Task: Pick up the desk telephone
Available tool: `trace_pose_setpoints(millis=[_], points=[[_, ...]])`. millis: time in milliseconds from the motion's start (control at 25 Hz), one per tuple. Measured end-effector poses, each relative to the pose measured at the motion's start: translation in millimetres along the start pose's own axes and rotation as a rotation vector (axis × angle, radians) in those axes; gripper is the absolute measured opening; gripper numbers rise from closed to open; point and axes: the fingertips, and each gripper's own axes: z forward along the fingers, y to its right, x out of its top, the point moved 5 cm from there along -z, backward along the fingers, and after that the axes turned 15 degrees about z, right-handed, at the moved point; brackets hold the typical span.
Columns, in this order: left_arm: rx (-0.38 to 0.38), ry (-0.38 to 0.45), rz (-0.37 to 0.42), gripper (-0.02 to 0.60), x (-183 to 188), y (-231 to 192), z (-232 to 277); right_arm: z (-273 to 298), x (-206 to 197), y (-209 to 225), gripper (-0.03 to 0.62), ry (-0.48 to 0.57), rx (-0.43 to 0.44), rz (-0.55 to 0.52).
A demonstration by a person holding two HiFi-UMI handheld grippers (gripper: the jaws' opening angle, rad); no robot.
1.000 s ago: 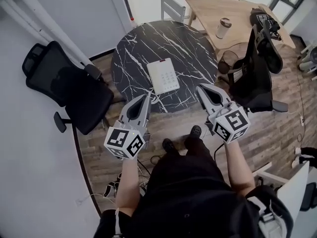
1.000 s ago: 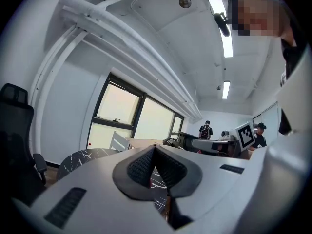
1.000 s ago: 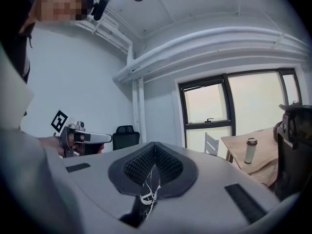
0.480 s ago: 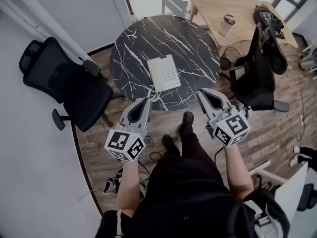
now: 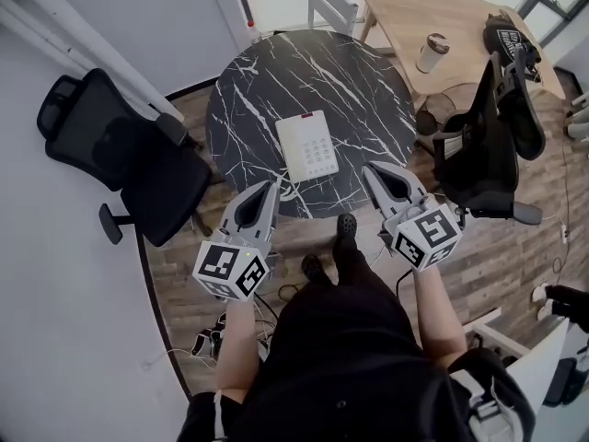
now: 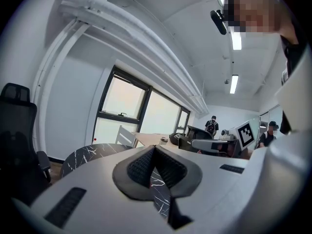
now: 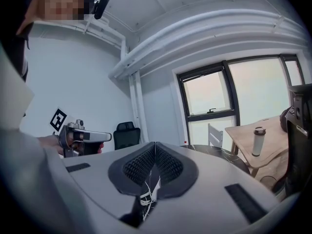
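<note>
A white desk telephone [image 5: 309, 145] with a grid of grey keys lies flat on the round black marble table [image 5: 258, 81], near its front edge. My left gripper [image 5: 274, 184] hangs just short of that edge, below and left of the phone, its jaws shut with nothing in them. My right gripper [image 5: 370, 170] is level with it, below and right of the phone, also shut and empty. In the left gripper view the shut left gripper [image 6: 154, 148] points over the marble table [image 6: 92, 153]. In the right gripper view the right gripper [image 7: 155, 145] is shut; the phone is hidden there.
A black office chair [image 5: 120, 159] stands left of the table, and another black chair [image 5: 488, 145] to its right. A wooden table [image 5: 414, 17] behind holds a travel mug [image 5: 430, 52]. Cables [image 5: 216, 339] lie on the wood floor by my feet.
Both grippers have come a little closer to the table's front edge, still shut. The table and phone sit slightly lower in the head view.
</note>
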Motion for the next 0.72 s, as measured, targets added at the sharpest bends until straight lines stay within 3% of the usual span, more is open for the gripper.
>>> trace_pose_setpoints(millis=[720], points=[[0.114,-0.037,-0.023,0.014,16.6,-22.2,86.9,68.7,38.2,77.6,0.031,-0.075,0.101,-0.033]])
